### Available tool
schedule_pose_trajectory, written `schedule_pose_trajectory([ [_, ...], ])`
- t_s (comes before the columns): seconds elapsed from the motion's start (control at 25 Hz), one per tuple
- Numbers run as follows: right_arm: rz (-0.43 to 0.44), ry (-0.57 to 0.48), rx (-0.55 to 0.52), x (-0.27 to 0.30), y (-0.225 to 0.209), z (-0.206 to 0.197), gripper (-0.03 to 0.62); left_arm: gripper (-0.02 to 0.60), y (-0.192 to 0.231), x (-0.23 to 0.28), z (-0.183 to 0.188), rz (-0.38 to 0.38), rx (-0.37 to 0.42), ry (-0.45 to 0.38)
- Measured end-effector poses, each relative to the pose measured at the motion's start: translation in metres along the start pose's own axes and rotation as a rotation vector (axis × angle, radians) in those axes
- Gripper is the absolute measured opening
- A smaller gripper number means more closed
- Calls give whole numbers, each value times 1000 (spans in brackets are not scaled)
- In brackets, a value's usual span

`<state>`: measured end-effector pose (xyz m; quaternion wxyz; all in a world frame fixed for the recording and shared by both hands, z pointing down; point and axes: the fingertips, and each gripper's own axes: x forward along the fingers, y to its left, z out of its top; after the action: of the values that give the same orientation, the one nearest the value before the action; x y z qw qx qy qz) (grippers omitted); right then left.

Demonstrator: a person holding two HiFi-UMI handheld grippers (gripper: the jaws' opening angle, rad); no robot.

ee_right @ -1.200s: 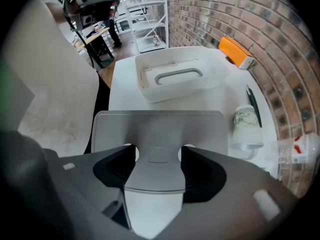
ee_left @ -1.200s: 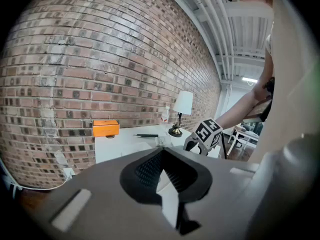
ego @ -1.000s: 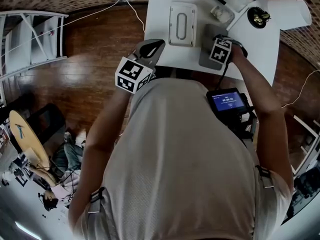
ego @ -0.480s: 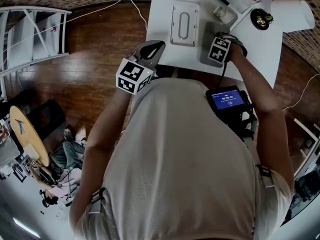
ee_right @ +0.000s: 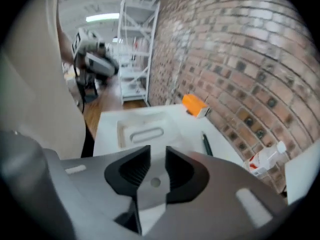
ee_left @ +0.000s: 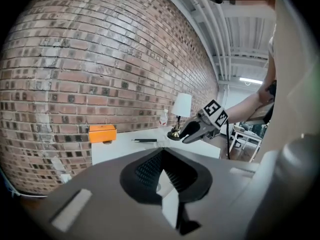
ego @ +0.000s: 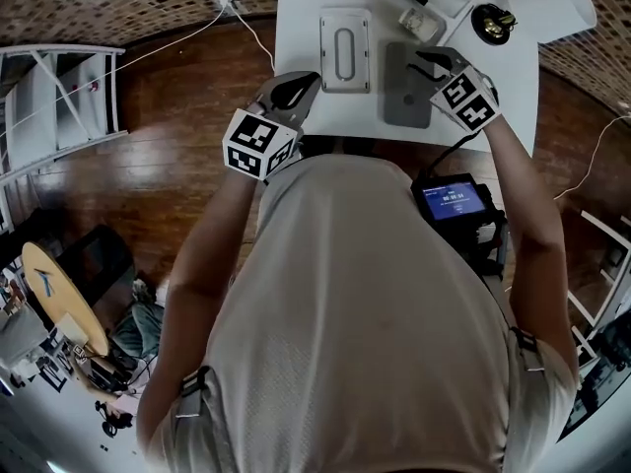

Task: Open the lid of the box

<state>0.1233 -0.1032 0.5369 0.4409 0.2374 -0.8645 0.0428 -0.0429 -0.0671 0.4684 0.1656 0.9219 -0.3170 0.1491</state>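
A white rectangular box (ego: 345, 49) with an oval recess in its top lies flat on the white table (ego: 296, 28); the right gripper view also shows this box (ee_right: 142, 129). Beside it on the right lies a flat grey rectangular piece (ego: 406, 87). My right gripper (ego: 434, 60) hangs over that piece's right edge. Its jaws are closing, and a narrow gap with nothing in it shows between them (ee_right: 157, 156). My left gripper (ego: 308, 80) is at the table's near edge, left of the box, with its fingertips together and nothing held (ee_left: 161, 153).
An orange block (ee_right: 196, 105) and a black pen (ee_right: 207, 144) lie toward the brick wall. A lamp (ego: 490, 23) with a white shade, a bottle (ee_right: 265, 161) and a small clear container (ego: 419, 23) stand at the far right. A white shelf rack (ego: 59, 87) is on the wood floor.
My right gripper has drawn to the right, off the grey piece, which now shows almost whole. The left gripper has stayed where it was.
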Motion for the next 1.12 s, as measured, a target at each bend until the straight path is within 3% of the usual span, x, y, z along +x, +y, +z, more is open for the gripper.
schedule_pose_trajectory([
  [0.08, -25, -209, 94, -26, -12, 37, 15, 0, 1, 5, 14, -10, 5, -29],
  [0.2, -28, -440, 215, -60, -22, 73, 2, 1, 1, 8, 33, -21, 5, -73],
  [0.36, 46, -639, 329, -93, -16, 102, 2, 1, -2, 7, 55, -29, 6, -120],
  [0.56, 108, -704, 339, -102, -5, 110, 0, 1, -2, 9, 62, -36, 9, -131],
  [1.12, 119, -727, 336, -107, -2, 109, 0, 1, 1, 15, 64, -38, 17, -126],
])
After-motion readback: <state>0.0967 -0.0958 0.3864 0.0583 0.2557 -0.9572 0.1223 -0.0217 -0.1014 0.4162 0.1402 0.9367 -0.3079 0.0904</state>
